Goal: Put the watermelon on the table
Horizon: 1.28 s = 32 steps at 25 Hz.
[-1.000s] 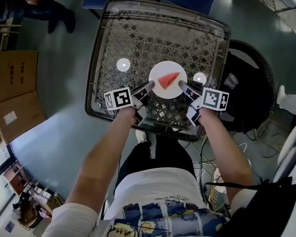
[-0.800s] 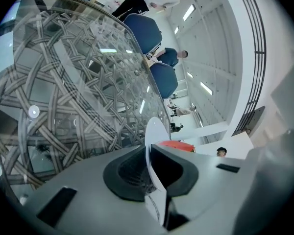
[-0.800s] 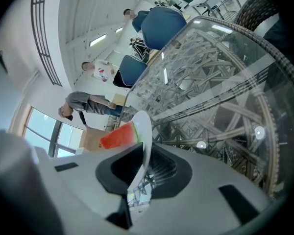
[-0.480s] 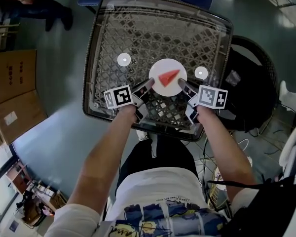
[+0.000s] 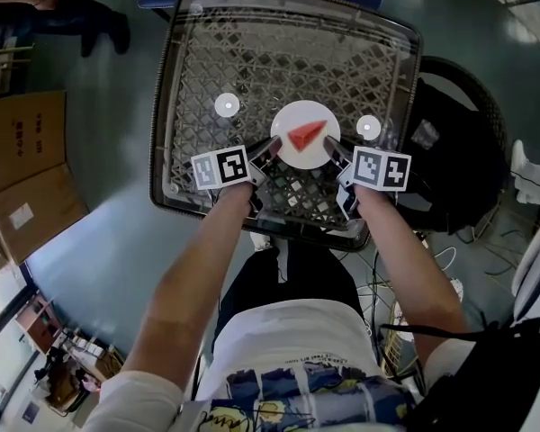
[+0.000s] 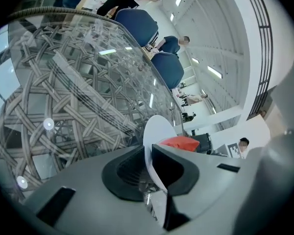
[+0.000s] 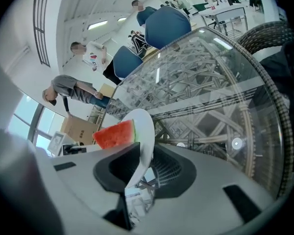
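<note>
Clamps the left gripper (image 5: pixel 273 144) on the plate (image 5: pixel 292 116) to set the watermelon (image 5: pixel 307 135) level on the table (image 5: pixel 252 48), opening right gripper (image 5: pixel 328 148) jaws around the plate's right rim

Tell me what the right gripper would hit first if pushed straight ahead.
The plate: its rim sits between the right gripper's opening jaws. Just past the rim, the watermelon would probably come next.
</note>
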Tool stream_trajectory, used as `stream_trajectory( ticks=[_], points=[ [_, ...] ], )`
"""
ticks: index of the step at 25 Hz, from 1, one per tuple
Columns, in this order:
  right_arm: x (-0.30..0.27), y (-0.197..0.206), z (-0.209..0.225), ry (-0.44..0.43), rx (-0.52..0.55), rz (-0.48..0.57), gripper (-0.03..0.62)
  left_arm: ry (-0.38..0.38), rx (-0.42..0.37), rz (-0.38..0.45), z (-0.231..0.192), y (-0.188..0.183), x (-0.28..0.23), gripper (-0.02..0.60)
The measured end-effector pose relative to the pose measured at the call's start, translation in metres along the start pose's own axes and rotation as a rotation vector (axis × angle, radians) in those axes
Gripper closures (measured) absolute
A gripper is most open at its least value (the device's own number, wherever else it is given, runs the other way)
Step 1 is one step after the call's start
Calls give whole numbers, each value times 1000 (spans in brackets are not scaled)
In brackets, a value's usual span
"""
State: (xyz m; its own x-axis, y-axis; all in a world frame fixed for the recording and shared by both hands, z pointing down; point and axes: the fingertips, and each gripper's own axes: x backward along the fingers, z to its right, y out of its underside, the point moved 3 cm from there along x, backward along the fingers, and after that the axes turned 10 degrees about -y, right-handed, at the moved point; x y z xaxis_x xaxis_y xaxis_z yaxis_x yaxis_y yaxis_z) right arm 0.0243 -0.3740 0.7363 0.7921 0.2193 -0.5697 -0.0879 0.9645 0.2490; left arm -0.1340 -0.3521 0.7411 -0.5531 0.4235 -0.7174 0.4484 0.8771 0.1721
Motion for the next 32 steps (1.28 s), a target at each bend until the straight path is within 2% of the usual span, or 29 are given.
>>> stream_trajectory(
  ticks=[5,12,17,21,25,32],
  points=[
    [2,0,0,62,24,-23,520,-62,-50,-20,4,-1,-1,540],
    [3,-2,-2,188,111,-77,502,-187,-188,-54,10,-3,-2,529],
    [0,-1,-5,246,189,-119,488,-252,-240,-71,11,-2,-3,525],
    [-1,-1,-4,278,246,-168,477,-265,-226,-86,11,-3,-4,525],
    [2,-1,-3,258,265,-170,476,-240,-184,-112,8,-5,-4,522],
    [5,0,4,256,265,-162,476,-216,-203,-121,6,-3,-4,522]
  ],
)
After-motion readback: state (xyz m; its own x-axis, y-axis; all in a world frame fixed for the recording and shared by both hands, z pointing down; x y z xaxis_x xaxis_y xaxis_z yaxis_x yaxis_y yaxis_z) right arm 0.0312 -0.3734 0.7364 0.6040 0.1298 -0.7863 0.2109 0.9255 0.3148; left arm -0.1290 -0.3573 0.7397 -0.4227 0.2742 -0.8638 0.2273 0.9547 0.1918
